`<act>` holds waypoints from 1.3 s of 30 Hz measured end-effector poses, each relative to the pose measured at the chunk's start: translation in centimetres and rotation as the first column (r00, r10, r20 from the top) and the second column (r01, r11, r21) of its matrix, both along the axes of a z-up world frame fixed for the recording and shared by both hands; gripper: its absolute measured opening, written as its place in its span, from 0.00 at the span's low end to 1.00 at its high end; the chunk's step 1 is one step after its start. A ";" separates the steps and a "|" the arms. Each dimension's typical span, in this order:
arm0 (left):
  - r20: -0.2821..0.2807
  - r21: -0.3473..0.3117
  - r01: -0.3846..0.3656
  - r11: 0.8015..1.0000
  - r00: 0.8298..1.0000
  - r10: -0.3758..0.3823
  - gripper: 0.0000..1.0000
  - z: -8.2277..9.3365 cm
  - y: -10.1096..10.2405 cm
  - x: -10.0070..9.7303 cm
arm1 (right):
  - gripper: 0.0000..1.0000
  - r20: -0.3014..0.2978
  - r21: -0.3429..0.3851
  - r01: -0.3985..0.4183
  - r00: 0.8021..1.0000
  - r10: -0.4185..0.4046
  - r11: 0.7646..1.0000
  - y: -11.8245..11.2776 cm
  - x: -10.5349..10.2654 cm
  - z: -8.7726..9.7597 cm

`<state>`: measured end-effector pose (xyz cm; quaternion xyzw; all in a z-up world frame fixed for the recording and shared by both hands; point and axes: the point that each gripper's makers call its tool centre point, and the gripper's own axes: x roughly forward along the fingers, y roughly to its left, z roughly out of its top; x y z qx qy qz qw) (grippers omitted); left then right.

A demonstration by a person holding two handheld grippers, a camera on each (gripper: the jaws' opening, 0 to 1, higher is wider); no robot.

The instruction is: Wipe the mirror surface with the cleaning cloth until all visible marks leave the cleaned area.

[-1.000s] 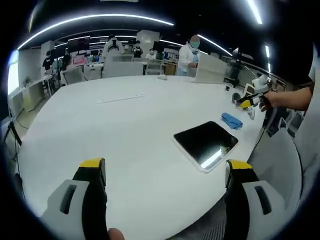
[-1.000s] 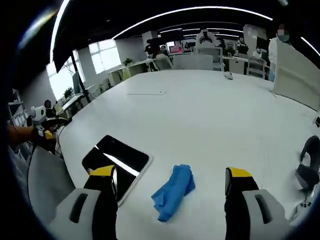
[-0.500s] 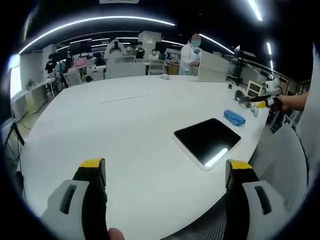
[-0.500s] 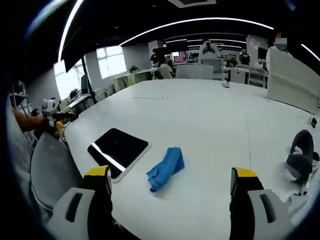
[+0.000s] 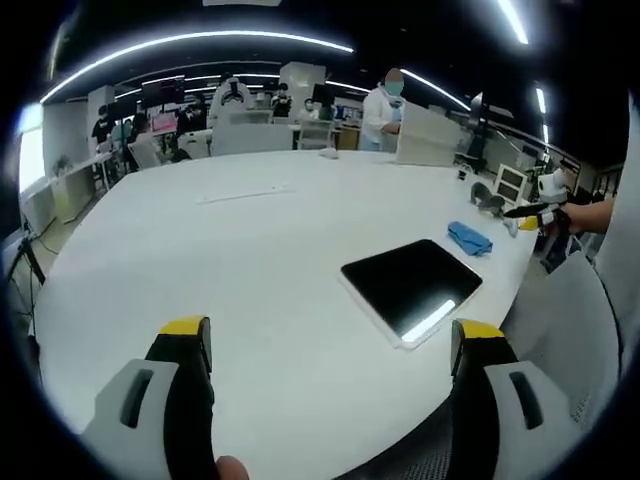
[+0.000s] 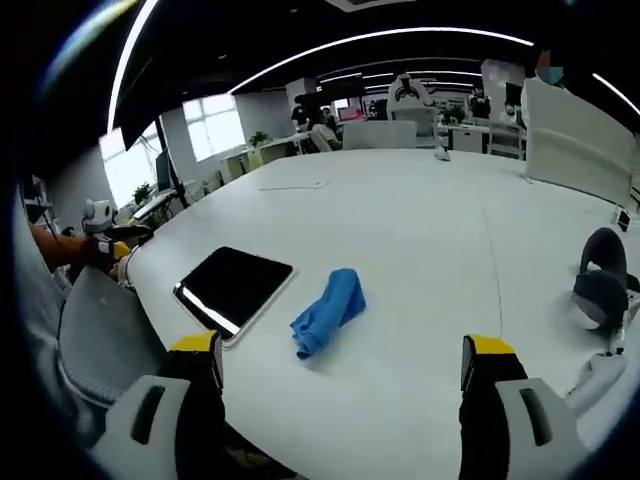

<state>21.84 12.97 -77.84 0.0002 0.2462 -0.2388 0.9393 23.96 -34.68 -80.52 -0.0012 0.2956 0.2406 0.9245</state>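
The mirror (image 5: 411,286) lies flat on the white bench (image 5: 230,260), close to the bench edge where the person stands. It is a dark rectangle with a light frame, and a bright strip of ceiling light is reflected near its edge. The cleaning cloth (image 6: 327,309) is a crumpled blue piece, lying just beside the mirror but not on it, a little further along the same edge of the bench.

In the right gripper view the cloth is almost straight ahead of the right gripper (image 6: 338,362), between the lines of its two jaws, and the mirror (image 6: 232,287) is to the left of it. The long axis of the cloth runs forward and a little to the right, nearly along the jaws. The jaws of the right gripper are wide apart and hold nothing.

The left gripper (image 5: 330,342) also has its jaws wide apart and empty. From it the mirror is ahead and to the right, and the cloth (image 5: 467,238) is beyond the mirror.

My judgement: the wiping is not yet begun, and the right gripper is the nearer one to take the cloth.
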 end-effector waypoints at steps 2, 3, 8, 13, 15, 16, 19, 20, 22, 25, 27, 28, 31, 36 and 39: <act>-0.002 -0.002 -0.008 1.000 1.000 0.008 0.99 -0.1 -0.3 -0.1 | 0.98 0.006 -0.006 -0.001 1.000 0.001 1.000 0.0 0.0 0.1; -0.005 -0.002 -0.008 1.000 1.000 0.008 0.99 -0.4 -0.1 0.0 | 0.98 0.007 -0.004 0.000 1.000 0.000 1.000 0.0 0.1 0.1; -0.007 0.017 0.004 1.000 1.000 -0.004 0.99 -1.1 0.0 -0.5 | 0.98 0.015 -0.016 0.004 1.000 -0.004 1.000 -0.4 0.6 0.0; -0.006 0.033 0.014 0.999 1.000 -0.014 0.99 -0.7 0.2 -0.5 | 0.98 0.003 0.009 0.027 1.000 -0.027 1.000 -0.9 1.2 -0.3; 0.001 0.034 0.012 0.999 1.000 -0.012 0.99 -0.2 0.3 -0.4 | 0.98 0.009 0.013 0.025 1.000 -0.025 1.000 -0.8 1.2 -0.3; 0.009 0.036 0.010 0.999 1.000 -0.010 0.99 0.1 0.5 -0.2 | 0.98 0.013 0.008 0.022 1.000 -0.023 1.000 -0.8 1.2 -0.4; 0.014 0.028 0.000 1.000 1.000 0.000 0.99 0.5 1.0 0.3 | 0.98 0.010 0.012 0.032 0.999 -0.032 0.999 -0.9 1.1 -0.4; 0.013 0.020 -0.004 1.000 1.000 0.004 0.99 0.5 1.2 0.5 | 0.98 0.010 0.025 0.048 0.999 -0.048 0.999 -0.9 1.2 -0.3; 0.009 0.010 -0.018 1.000 1.000 0.018 0.99 0.6 1.5 0.8 | 0.98 0.019 0.036 0.080 0.997 -0.081 0.996 -1.5 1.1 0.1; 0.022 0.001 -0.025 1.000 0.999 0.024 0.99 0.9 1.9 1.3 | 0.98 0.041 0.052 0.083 0.995 -0.085 0.995 -1.9 0.8 0.5; 0.031 0.003 -0.030 1.000 0.999 0.030 0.99 1.0 2.2 1.7 | 0.98 0.042 0.048 0.088 0.995 -0.090 0.995 -2.3 0.7 0.4; 0.033 0.000 -0.034 0.999 0.999 0.034 0.99 1.0 2.3 1.8 | 0.98 0.036 0.049 0.091 0.995 -0.093 0.995 -2.4 0.5 0.2; 0.041 -0.010 -0.035 0.999 0.999 0.035 0.99 1.2 2.3 2.0 | 0.98 0.034 0.042 0.101 0.994 -0.103 0.994 -2.6 0.3 0.1; 0.042 0.008 -0.021 1.000 0.999 0.021 0.99 1.0 2.5 1.8 | 0.98 0.037 0.032 0.098 0.994 -0.099 0.995 -2.3 0.1 0.3; 0.041 0.004 -0.026 1.000 0.999 0.026 0.99 1.0 2.8 1.5 | 0.98 0.036 0.028 0.091 0.995 -0.092 0.995 -2.3 0.1 0.3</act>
